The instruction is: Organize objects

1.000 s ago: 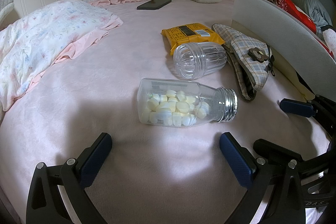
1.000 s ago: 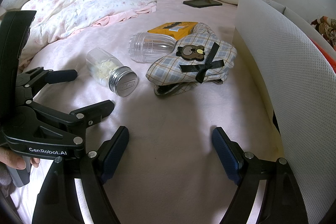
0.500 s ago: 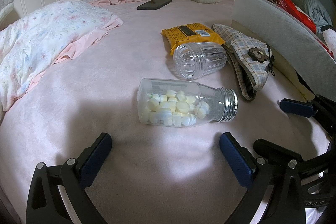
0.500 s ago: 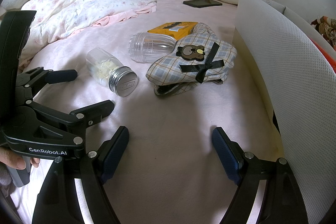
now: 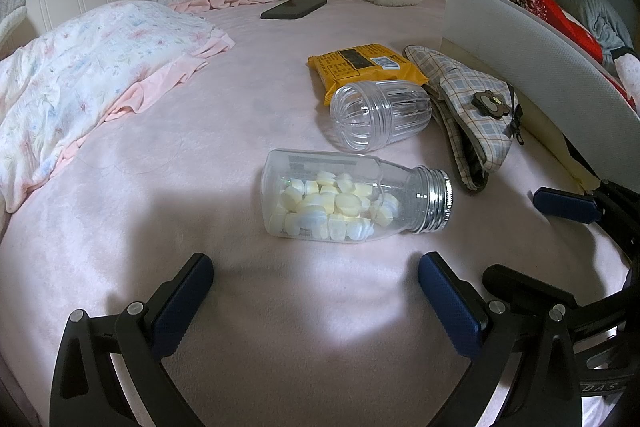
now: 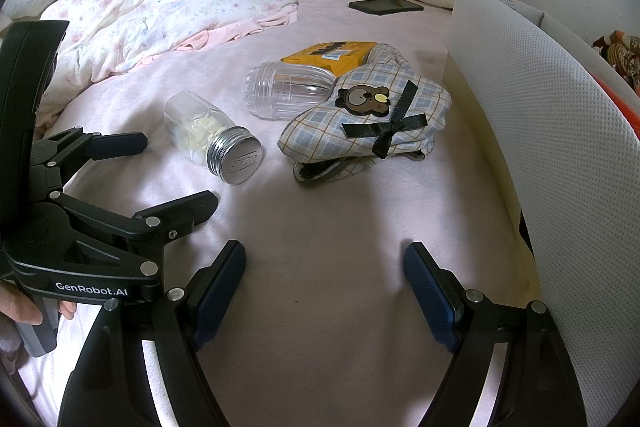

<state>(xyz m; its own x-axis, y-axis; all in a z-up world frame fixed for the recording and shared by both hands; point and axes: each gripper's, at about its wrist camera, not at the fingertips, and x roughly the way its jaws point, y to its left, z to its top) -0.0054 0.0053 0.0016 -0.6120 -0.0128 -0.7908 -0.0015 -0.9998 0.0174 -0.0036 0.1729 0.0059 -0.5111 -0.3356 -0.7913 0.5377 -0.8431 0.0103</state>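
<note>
left wrist: left claw point(image 5: 316, 291) spread above bed point(image 5: 240, 131).

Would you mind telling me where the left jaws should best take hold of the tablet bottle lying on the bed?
Probably across the clear body of the tablet bottle, coming from above. It lies on its side with its metal cap toward the right gripper, so the round body sits broadside to the open left gripper, one jaw either side.

Left wrist view: low over the bed point(image 5: 200, 147), facing the headboard end, close to the bottle point(image 5: 352, 201).
Right wrist view: low, further right beside the white bin point(image 6: 560, 131), facing the same way.
Shared: bottle point(image 6: 212, 137), jar point(image 5: 380, 115), pouch point(image 6: 368, 119), phone point(image 5: 294, 8).
</note>
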